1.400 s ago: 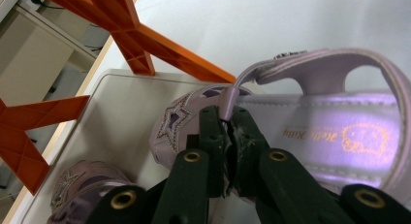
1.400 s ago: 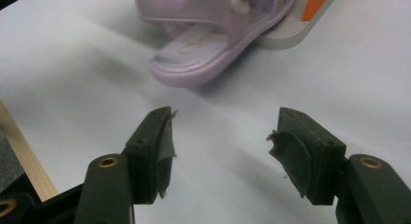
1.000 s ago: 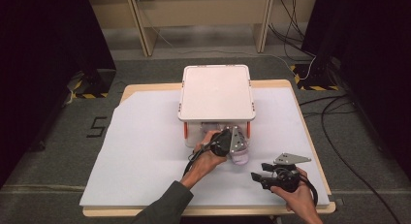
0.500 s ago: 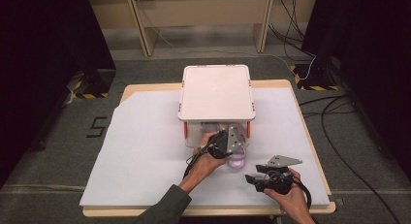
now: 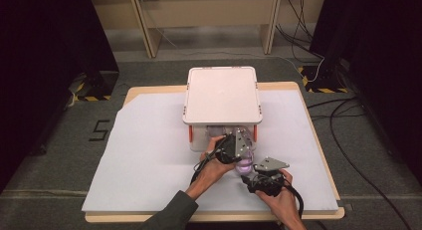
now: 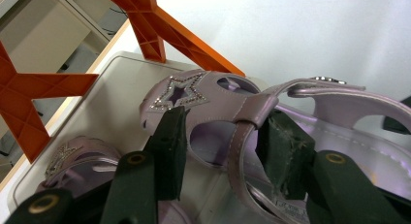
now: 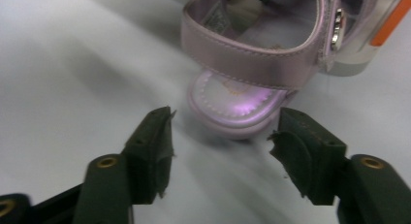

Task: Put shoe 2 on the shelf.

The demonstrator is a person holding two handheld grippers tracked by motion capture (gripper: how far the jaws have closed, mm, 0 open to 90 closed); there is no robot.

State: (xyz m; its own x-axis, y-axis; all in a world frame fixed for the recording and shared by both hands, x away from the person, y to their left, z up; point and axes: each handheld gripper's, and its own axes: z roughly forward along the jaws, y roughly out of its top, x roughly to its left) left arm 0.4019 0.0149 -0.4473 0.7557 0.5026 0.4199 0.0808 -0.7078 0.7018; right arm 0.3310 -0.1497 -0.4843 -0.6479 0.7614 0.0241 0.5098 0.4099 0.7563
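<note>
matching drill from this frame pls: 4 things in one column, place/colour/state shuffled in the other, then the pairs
Things:
1. box lid
2. box latch
3. sandal
4. right gripper

Place, colour or state:
A. orange
B. lilac, star trim on the front strap
C. flat on top of the box, whitish
D. fingers apart, nothing between them, heel end of the sandal just ahead

Pairs: 1-C, 2-A, 3-B, 4-D

The left gripper has just been opening; the sandal's centre strap runs between its fingers, which no longer pinch it.
</note>
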